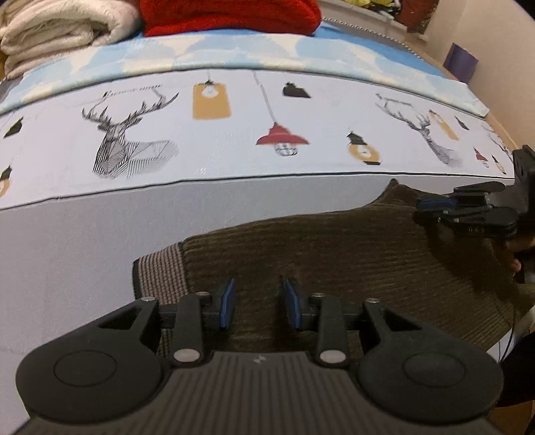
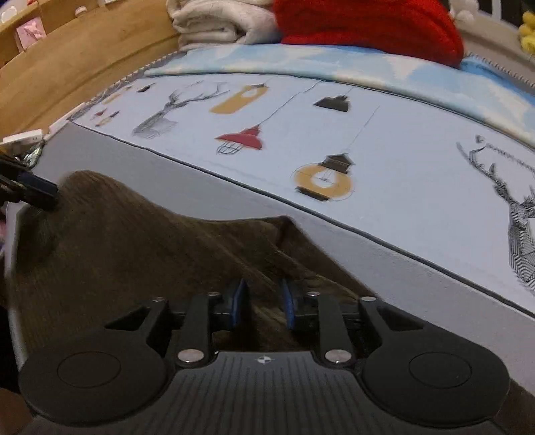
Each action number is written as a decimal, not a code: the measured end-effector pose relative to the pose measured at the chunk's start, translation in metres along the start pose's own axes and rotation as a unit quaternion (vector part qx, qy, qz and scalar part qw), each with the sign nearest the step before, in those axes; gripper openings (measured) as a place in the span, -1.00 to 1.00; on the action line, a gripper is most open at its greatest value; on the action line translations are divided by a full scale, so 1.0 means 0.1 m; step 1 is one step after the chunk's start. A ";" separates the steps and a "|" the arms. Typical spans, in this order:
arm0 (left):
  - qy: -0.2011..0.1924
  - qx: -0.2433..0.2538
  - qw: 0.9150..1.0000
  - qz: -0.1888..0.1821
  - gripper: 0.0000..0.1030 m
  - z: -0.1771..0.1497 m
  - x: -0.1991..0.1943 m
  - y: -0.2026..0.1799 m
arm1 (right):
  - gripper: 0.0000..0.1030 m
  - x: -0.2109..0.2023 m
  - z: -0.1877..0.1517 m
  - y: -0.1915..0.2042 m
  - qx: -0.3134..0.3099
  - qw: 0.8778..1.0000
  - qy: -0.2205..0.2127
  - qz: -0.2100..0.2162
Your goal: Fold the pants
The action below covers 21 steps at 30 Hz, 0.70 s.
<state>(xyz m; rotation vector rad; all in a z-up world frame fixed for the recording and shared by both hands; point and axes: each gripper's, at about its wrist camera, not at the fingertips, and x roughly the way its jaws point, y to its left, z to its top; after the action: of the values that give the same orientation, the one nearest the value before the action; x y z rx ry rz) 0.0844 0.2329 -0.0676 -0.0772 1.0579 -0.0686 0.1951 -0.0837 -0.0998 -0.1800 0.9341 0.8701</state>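
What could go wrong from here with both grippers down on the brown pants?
1. The left gripper has a visible gap between its fingers over the pants, near the ribbed cuff; it may pinch only the top layer or slip off.
2. The right gripper sits over bunched, creased fabric, so lifting could drag wrinkles into the fold.
3. The pants lie near the front edge of the bed cover; a pull could slide them off.

A bed fills both views, spread with a grey sheet [image 1: 67, 254] and a pale printed band of deer heads and lamps [image 1: 234, 134]. At twelve o'clock sit a folded cream blanket [image 1: 57, 30] and a red knitted bundle [image 1: 230, 16]. At ten o'clock from the right wrist stands a wooden bed frame [image 2: 77, 67].
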 end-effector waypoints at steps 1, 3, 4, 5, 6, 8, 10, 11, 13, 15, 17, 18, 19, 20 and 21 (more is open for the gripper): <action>-0.004 0.004 1.000 0.000 -0.29 0.01 0.00 -0.02 | -0.55 -0.04 0.02 -0.03 0.017 1.000 -0.001 0.000; -0.008 0.012 1.000 0.008 -0.29 0.02 0.04 -0.01 | -0.55 -0.25 0.08 -0.07 0.039 0.997 -0.029 -0.055; 0.001 0.011 1.000 0.027 -0.29 0.02 0.10 0.04 | -0.50 -0.40 0.09 -0.13 0.053 0.994 -0.051 -0.078; 0.022 0.004 0.998 0.062 -0.37 0.01 0.20 0.10 | -0.49 -0.60 0.08 -0.20 0.076 0.991 -0.069 -0.091; 0.043 -0.003 0.995 0.087 -0.49 -0.02 0.28 0.16 | -0.49 -0.82 0.06 -0.31 0.109 0.985 -0.086 -0.104; 0.044 -0.017 0.995 0.093 -0.48 -0.01 0.28 0.15 | -0.42 -1.24 -0.07 -0.54 0.161 0.970 -0.115 -0.143; 0.036 -0.021 0.994 0.102 -0.43 -0.01 0.22 0.04 | -0.30 -1.70 -0.30 -0.76 0.219 0.946 -0.149 -0.188; 0.030 -0.016 0.994 0.105 -0.42 0.00 0.18 -0.03 | -0.26 -1.97 -0.47 -0.88 0.251 0.929 -0.166 -0.216; 0.001 -0.009 0.995 0.100 -0.42 0.01 0.05 -0.20 | -0.24 -2.44 -0.83 -1.06 0.306 0.893 -0.193 -0.267; -0.025 -0.012 0.997 0.076 -0.39 0.00 -0.10 -0.36 | -0.23 -2.93 -1.27 -1.20 0.365 0.850 -0.223 -0.307; -0.037 -0.009 0.998 0.050 -0.37 -0.03 -0.25 -0.56 | -0.23 -3.32 -1.73 -1.31 0.415 0.809 -0.245 -0.335; -0.042 -0.002 0.998 0.047 -0.37 -0.06 -0.34 -0.68 | -0.23 -3.48 -1.95 -1.36 0.434 0.792 -0.254 -0.346; -0.048 0.006 0.998 0.041 -0.37 -0.10 -0.42 -0.81 | -0.23 -3.64 -2.21 -1.40 0.454 0.774 -0.260 -0.357; -0.053 0.016 0.998 0.029 -0.37 -0.15 -0.49 -0.93 | -0.23 -3.76 -2.43 -1.45 0.471 0.760 -0.261 -0.364; -0.057 0.029 0.998 0.015 -0.34 -0.21 -0.56 -1.05 | -0.23 -3.83 -2.64 -1.49 0.487 0.748 -0.258 -0.369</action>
<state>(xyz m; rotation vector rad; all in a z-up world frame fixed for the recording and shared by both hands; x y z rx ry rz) 0.0365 0.1327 -0.0190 -0.0123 0.9413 -0.0676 0.0251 -0.5308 0.0005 0.5598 0.5930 -0.3762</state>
